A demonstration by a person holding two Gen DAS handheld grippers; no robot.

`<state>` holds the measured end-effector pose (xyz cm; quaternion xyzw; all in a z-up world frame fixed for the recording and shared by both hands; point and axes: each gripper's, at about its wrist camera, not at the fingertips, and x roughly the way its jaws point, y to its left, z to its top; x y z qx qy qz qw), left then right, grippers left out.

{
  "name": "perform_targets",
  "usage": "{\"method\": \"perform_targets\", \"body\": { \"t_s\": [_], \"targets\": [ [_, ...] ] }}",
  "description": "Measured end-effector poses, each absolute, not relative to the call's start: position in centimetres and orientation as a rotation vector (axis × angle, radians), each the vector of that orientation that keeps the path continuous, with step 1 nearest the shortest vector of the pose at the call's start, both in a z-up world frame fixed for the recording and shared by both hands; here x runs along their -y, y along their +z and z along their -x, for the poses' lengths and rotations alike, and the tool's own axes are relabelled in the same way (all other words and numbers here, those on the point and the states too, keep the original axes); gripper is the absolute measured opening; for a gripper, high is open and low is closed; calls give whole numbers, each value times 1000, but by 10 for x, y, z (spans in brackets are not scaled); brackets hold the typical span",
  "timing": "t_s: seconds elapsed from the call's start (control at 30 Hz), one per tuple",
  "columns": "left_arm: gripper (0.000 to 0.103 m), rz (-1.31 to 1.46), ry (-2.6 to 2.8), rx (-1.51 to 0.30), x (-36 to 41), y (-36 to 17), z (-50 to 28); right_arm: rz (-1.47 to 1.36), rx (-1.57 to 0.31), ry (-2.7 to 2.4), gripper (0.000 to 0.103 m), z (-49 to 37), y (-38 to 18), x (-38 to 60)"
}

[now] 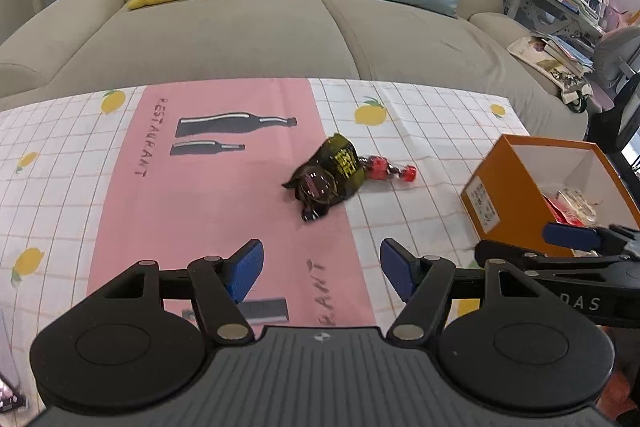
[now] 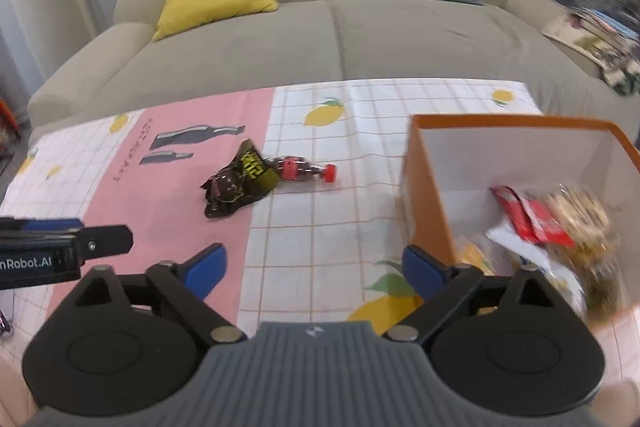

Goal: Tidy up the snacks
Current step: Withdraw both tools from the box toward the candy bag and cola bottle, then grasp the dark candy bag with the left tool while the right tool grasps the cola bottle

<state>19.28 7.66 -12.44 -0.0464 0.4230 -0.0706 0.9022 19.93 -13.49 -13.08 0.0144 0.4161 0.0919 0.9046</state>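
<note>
Both claws stand wide with nothing between their blue pads: our left claw (image 1: 322, 269) hangs above the pink strip of the lemon-print checked cloth on the counter (image 1: 420, 131), our right claw (image 2: 314, 269) just left of the orange cardboard box with white inside walls (image 2: 430, 211). What remains to tidy lies mid-counter: a crumpled black foil snack packet with yellow lettering (image 1: 328, 179), and touching its right side a small dark drink bottle with a red cap (image 2: 304, 171), lying flat. We judge the packet the next pick for the left claw. We should come down over its bulkiest fold, close across the narrow way so the foil bunches instead of slipping, and lift clear without dragging the bottle along; the box sits to the right, already holding red and pale packets. We cannot read the packet's lettering, nor tell whether it overlaps the bottle's base. The right view is blurred around the box, whose contents smear together, and its near edge is cut off.
</note>
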Motion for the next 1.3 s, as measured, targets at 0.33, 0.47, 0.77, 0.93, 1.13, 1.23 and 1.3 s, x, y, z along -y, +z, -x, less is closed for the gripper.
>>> {"method": "perform_targets", "body": {
  "t_s": [0.33,0.47,0.77,0.93,1.13,1.23,1.3],
  "targets": [
    [78,-59,-280,-874,-65,-146,-246,152,-864,290,68,-257,-151,105],
    [79,-127,-326,-880,-58,-158,-270,262,-888,340,66,-284,-163,99],
    [78,-148,-396,-985,-57,-194,-326,463,-961,423,65,-342,-192,86],
    [79,-177,-399,-1021,-58,-210,-344,572,-970,455,65,-359,-206,71],
    [79,-110,-413,-1070,-64,-226,-358,636,-988,478,66,-376,-222,62],
    [78,-72,-418,-1068,-66,-230,-359,646,-984,486,66,-380,-227,62],
    [72,-57,-418,-1056,-67,-230,-359,621,-997,506,63,-384,-229,64]
  ]
}}
